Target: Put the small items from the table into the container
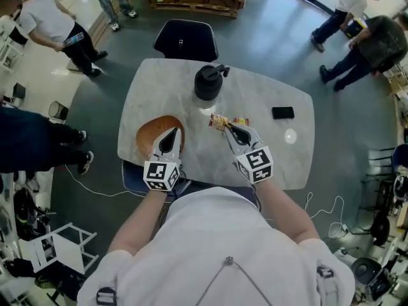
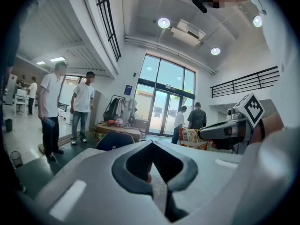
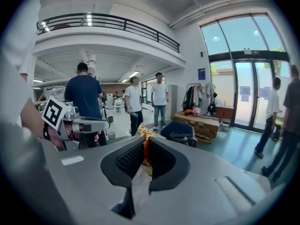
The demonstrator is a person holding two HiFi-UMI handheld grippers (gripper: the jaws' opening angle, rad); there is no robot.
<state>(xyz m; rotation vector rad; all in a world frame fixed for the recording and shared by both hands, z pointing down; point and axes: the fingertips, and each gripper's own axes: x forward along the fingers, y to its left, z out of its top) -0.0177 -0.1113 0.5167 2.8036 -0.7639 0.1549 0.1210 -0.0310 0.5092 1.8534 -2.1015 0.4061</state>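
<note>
Packet (image 1: 220,121) is hanging pinched in the right gripper (image 1: 228,127), not in the bowl (image 1: 148,132) yet; left gripper (image 1: 171,136) is idling closed, and a black item (image 1: 283,113) is waiting.

No words or numbers can be read. The cubes on the left hand-held gripper (image 1: 169,136) and the right hand-held gripper (image 1: 229,129) carry black-and-white square patterns, not letters. Print on the red-and-yellow crinkled snack packet (image 1: 220,121) and the small blue wall sign (image 3: 201,74), upper right, is too small to make out
</note>
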